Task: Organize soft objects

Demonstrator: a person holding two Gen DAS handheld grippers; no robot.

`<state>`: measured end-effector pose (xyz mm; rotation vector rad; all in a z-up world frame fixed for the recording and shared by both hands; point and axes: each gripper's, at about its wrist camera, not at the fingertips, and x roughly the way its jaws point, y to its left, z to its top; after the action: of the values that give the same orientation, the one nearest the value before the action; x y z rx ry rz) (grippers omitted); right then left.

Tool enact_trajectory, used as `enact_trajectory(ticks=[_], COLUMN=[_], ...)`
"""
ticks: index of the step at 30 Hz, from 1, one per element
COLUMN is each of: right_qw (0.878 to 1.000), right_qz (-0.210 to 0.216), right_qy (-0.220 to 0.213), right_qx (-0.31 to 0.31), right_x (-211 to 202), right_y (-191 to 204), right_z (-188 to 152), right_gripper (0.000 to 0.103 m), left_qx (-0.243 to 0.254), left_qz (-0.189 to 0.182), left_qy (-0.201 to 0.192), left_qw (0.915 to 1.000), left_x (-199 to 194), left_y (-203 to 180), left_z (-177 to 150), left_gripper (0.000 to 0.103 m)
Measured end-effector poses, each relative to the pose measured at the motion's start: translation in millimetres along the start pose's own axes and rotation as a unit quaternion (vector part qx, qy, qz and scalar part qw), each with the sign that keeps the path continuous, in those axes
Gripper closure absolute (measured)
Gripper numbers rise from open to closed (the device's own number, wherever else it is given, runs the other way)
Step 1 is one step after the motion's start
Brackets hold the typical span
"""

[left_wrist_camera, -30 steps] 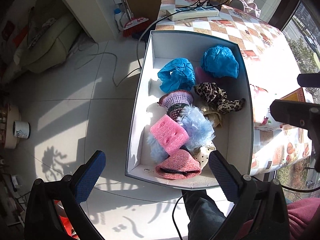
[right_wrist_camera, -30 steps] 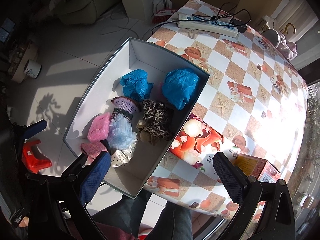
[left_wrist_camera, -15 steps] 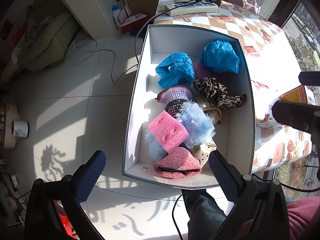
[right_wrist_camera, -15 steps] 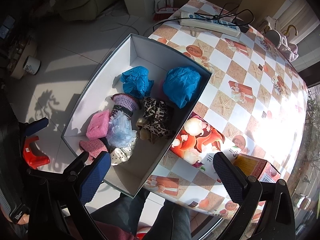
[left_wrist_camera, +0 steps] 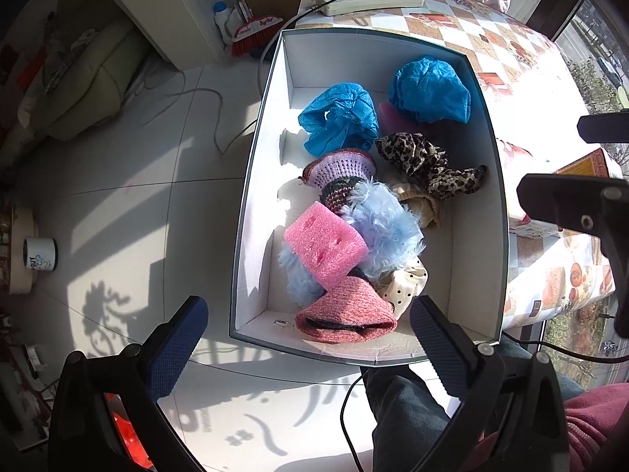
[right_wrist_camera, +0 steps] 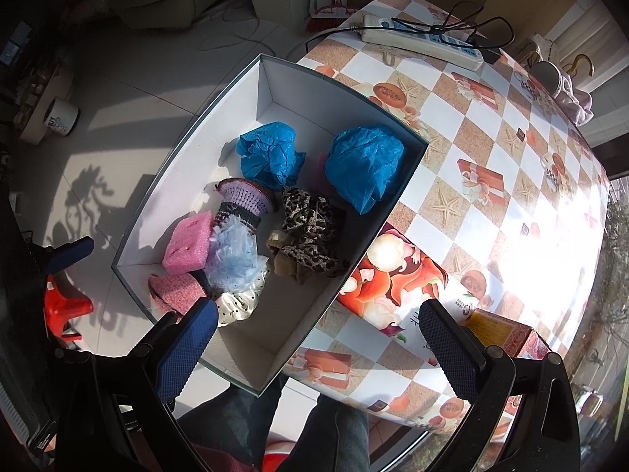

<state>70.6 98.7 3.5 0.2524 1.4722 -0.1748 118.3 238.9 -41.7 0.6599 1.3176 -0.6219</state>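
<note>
I hold both grippers wide open – left gripper [left_wrist_camera: 306,332], right gripper [right_wrist_camera: 318,334] – over the white box [left_wrist_camera: 477,212]. The floor cup [left_wrist_camera: 39,259] has writing I cannot read.

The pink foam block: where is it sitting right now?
In the left wrist view the pink foam block lies inside the white box, toward its left wall, resting on the light blue fluffy piece just beyond the pink knitted hat.
</note>
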Motion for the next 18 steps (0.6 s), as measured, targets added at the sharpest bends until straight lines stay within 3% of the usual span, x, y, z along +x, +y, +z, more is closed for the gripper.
enact_trajectory(ticks=[18], right_qw=[1.000], right_qz=[0.001], right_qy=[0.002], right_qx=[-0.003], right_x=[2.8], right_y=[0.8], right_z=[0.0], right_gripper=[0.000], left_qx=[0.000], left_qz=[0.004], left_qy=[0.005], left_qw=[1.0000], left_x=[4.7], left_y=[-1.9], left_z=[-2.5], left_gripper=[0.000])
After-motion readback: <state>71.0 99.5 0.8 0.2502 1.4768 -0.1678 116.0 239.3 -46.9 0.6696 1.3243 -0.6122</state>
